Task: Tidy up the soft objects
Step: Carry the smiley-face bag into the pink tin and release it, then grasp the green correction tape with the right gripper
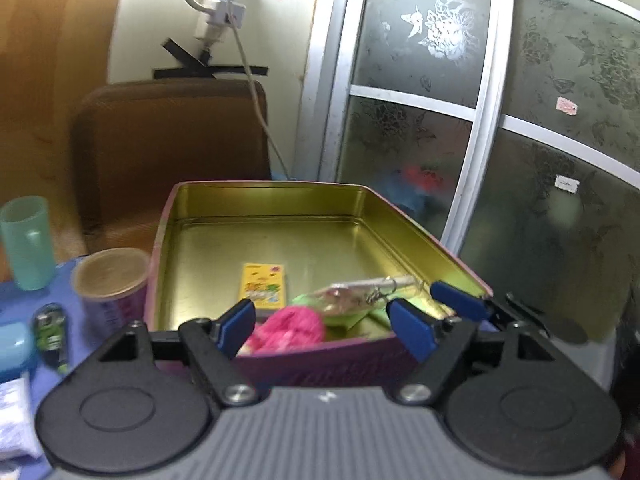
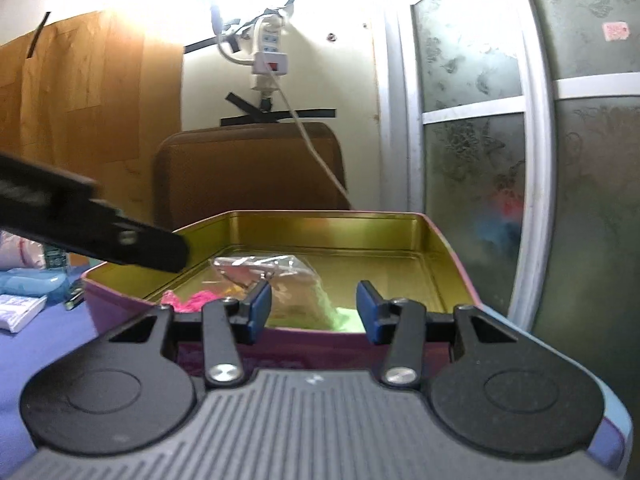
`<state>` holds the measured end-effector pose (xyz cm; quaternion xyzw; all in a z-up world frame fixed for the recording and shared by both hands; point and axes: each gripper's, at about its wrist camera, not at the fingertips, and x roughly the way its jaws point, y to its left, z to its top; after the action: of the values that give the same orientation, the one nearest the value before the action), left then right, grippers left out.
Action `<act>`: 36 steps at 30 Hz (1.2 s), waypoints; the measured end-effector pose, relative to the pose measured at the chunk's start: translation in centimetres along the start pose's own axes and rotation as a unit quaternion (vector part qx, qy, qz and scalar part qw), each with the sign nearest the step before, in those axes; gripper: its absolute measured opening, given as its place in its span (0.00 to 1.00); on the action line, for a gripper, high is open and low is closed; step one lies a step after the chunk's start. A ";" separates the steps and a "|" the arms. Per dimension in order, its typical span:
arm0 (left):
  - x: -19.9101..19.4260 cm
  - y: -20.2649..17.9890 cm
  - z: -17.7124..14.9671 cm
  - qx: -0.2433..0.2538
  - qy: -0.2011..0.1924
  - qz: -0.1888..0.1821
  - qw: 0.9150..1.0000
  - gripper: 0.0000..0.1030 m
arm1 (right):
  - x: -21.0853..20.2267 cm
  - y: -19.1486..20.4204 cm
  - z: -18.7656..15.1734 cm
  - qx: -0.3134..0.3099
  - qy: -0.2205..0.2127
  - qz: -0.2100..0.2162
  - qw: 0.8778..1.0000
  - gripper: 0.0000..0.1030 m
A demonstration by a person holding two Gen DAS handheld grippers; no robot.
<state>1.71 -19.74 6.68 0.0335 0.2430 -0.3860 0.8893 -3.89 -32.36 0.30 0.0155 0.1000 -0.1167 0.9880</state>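
Note:
An open tin with a gold inside and pink outside stands on a blue cloth. In its near end lie a pink fluffy piece, a green soft piece, a clear plastic packet and a small yellow box. My left gripper hovers open over the tin's near wall, above the pink piece, with its pads apart from it. My right gripper is open at the tin too, in front of the clear packet and green piece, gripping nothing.
Left of the tin stand a purple can and a teal cup, with a blue case and a white packet nearer. A brown chair back rises behind; a frosted glass door stands to the right.

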 end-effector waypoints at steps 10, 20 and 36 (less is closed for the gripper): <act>-4.0 2.9 -1.8 -0.053 -0.012 0.013 0.998 0.75 | 7.0 -1.7 5.5 -0.048 0.010 -0.101 0.994 0.48; -7.2 6.3 -6.5 -0.072 0.007 0.069 0.995 0.76 | 2.4 0.1 3.3 -0.023 -0.016 -0.022 0.999 0.49; -12.2 16.1 -11.4 -0.224 -0.008 0.182 0.958 0.76 | 4.6 17.0 2.5 -0.120 0.084 0.244 0.959 0.47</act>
<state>1.31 2.51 0.18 -0.1256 0.3056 -0.1537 0.9312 4.98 -17.04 1.98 -0.0699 0.1893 0.1427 0.9690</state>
